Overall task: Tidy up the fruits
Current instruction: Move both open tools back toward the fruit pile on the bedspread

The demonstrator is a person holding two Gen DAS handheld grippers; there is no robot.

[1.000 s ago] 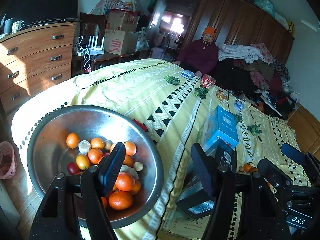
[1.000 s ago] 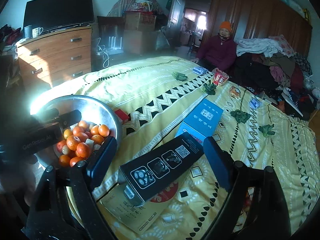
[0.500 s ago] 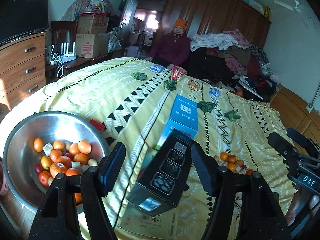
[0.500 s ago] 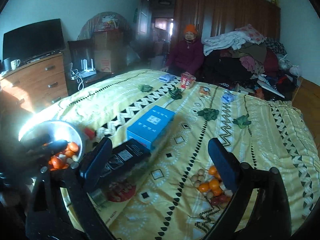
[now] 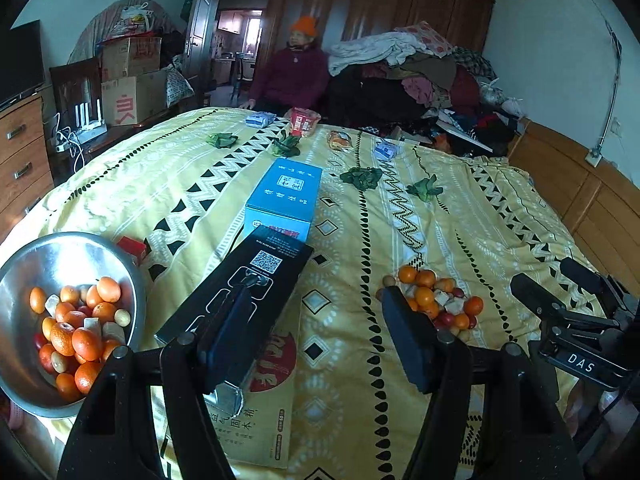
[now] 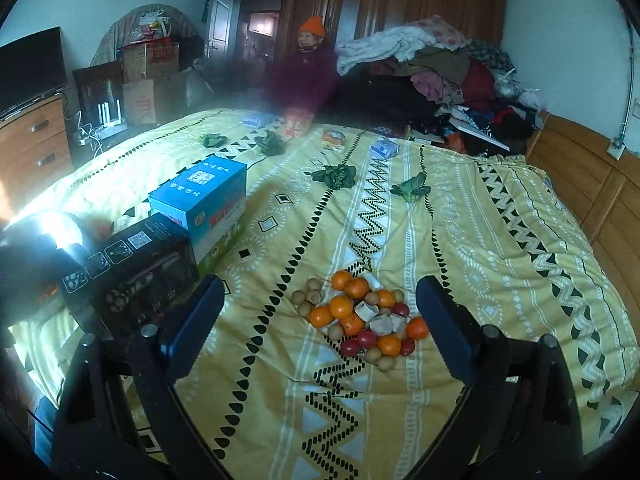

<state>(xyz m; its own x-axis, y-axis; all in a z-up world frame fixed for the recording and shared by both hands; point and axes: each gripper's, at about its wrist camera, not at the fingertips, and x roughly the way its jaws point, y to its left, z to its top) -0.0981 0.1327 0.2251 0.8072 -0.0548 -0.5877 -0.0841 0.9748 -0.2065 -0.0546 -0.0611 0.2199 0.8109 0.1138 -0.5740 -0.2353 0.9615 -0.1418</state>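
Left claw [image 5: 320, 340]: jaws apart at a middling gap, nothing between the pads. It hangs over the yellow patterned bedspread [image 5: 460, 216], with the black box [image 5: 240, 292] behind its left finger.

Right claw [image 6: 320, 324]: jaws spread wide, empty, and not touching anything. It hangs above the bed, and the loose fruit pile [image 6: 360, 316] shows in the gap between its 2 fingers.

The fruit pile lies directly on the bedspread: oranges, small red fruits, small brown round ones and a few pale chunks.

Steel bowl [image 5: 24, 272] sits at the left edge of the bed, partly filled with the same mix of fruit.

Blue box [image 5: 284, 196] sits just behind the black box.

A person in an orange hat [image 5: 296, 68] sits beyond the bed.
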